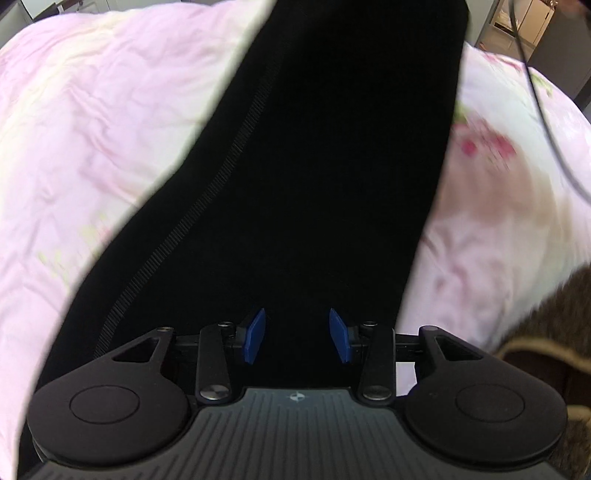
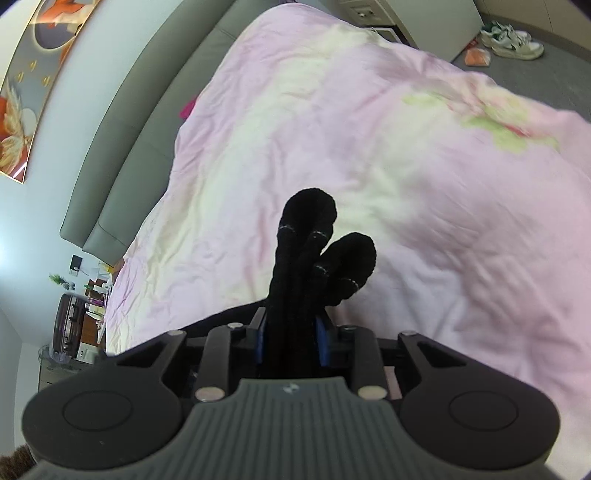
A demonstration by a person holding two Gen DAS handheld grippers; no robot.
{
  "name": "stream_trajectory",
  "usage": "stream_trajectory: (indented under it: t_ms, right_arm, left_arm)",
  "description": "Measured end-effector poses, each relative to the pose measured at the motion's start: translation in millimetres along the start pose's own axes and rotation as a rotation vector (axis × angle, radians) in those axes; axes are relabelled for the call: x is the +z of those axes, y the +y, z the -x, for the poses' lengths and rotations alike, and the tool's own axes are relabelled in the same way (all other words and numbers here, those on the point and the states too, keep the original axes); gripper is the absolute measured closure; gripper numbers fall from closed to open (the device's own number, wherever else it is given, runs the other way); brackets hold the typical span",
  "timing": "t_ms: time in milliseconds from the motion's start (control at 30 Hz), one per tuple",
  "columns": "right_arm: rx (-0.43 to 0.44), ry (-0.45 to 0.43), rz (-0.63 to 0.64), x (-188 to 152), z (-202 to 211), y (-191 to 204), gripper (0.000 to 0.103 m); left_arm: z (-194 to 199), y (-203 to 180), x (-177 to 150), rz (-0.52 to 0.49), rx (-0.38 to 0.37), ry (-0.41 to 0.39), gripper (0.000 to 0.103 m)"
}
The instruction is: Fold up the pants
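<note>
While the left tool (image 1: pixel 297 336) hovers with blue pads apart over the black pants (image 1: pixel 314 177) stretched across the pink quilt (image 1: pixel 110 140) on the bed, the right tool (image 2: pixel 290 339) clamps a bunched fold of them, raised above the quilt.

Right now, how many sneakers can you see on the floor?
2: one white sneaker and a second beside it, on the grey floor past the bed's far corner. Others may be hidden.
</note>
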State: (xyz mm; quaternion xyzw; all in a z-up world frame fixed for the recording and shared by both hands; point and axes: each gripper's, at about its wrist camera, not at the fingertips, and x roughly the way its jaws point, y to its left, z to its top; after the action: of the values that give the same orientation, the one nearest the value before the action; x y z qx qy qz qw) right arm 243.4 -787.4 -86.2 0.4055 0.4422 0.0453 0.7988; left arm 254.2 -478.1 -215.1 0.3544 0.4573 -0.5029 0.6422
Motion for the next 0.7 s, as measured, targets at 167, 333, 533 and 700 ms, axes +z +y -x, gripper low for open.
stream_trajectory:
  t_ms: [167,333,533,700]
  right_arm:
    - [-0.026,-0.006,0.059,-8,2,83,0.081]
    - [-0.004,-0.004,0.118,-39,-17,163,0.081]
    - [0.014,0.059,0.181,-82,-85,245,0.081]
    - [-0.04,0.144,0.256,-134,-168,289,0.081]
  left_arm:
    - [0,-22,-32,0.057,0.042,-0.045,0.056]
    - [65,-15,-74,0.14,0.106,-0.185,0.056]
    - [138,15,-144,0.297,0.228,-0.232,0.056]
    - [161,31,-213,0.455,0.281,-0.257,0.055]
